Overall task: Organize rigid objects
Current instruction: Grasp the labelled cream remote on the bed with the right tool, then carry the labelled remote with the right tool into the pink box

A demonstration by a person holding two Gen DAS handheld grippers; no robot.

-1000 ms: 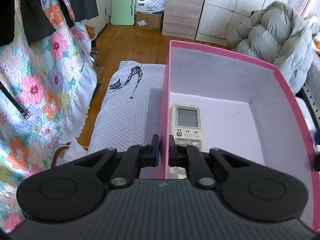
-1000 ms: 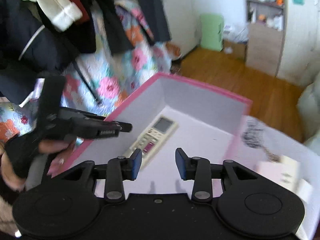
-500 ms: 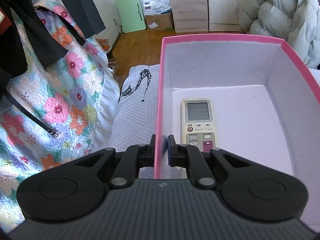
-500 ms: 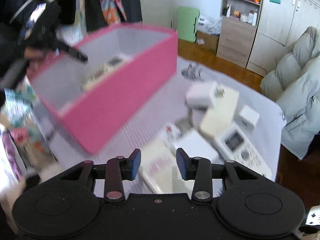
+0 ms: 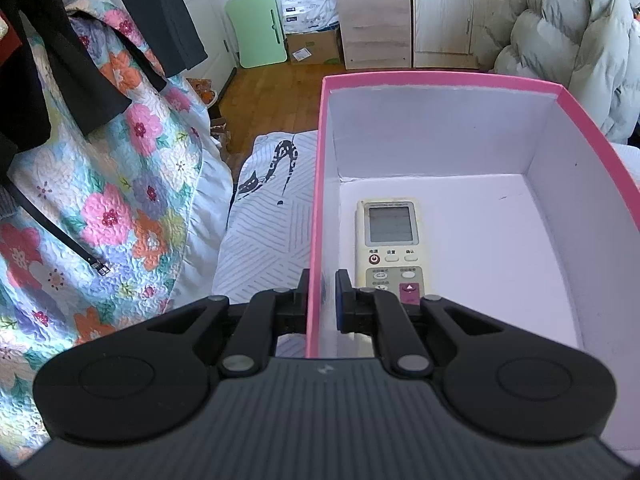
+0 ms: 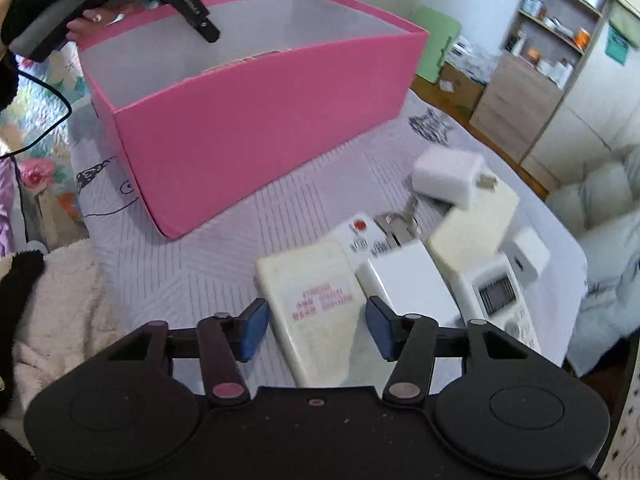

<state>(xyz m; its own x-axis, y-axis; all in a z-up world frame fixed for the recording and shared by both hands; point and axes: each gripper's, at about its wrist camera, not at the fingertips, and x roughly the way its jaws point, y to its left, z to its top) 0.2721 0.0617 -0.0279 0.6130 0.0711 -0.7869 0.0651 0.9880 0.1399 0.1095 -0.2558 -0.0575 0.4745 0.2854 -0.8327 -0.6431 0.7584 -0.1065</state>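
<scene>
While my left gripper (image 5: 321,298) clamps the box (image 5: 316,216) wall, my right gripper (image 6: 316,330), jaws just widening, straddles a remote (image 6: 316,304) beside the box, untouched.

The left gripper (image 5: 321,296) points down and is pinched tight on the wall of the pink box (image 5: 316,208). The right gripper (image 6: 316,330) points down too. Its jaws have just been opening wider, with a cream remote (image 6: 316,300) lying between them, not squeezed.
</scene>
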